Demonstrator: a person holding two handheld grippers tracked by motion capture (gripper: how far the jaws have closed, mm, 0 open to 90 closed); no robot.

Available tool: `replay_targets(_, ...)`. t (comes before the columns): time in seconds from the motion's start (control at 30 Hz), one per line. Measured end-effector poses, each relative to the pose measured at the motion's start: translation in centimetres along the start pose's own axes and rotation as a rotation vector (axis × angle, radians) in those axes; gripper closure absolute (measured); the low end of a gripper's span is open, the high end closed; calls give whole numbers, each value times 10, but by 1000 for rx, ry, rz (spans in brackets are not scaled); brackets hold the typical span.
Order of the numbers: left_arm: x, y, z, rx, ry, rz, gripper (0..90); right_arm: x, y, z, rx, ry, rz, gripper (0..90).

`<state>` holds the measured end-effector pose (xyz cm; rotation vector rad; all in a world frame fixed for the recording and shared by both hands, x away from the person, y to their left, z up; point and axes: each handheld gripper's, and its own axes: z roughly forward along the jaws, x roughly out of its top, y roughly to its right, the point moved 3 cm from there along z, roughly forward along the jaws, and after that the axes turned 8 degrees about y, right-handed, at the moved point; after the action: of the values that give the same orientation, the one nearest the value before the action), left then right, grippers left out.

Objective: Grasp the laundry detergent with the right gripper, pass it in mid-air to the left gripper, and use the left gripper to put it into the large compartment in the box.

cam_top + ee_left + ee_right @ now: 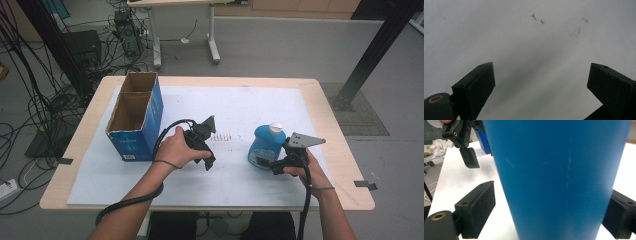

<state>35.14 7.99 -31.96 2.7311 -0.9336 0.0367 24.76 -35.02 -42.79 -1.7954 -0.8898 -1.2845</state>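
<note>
While upright, bottle (559, 177) between tool (549, 215) jaws.

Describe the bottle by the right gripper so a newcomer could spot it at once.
Start at the white sheet covering the wooden table and look to its right half. There, at the right gripper, stands a blue bottle. Its rounded body and white cap set it apart from the angular blue cardboard box at the left.
</note>
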Motion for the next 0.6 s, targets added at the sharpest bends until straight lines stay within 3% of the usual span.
replay_targets(0.6, -1, -2, 0, -10, 1, -6, 81, 0, -2, 3, -12, -12, -39, 302)
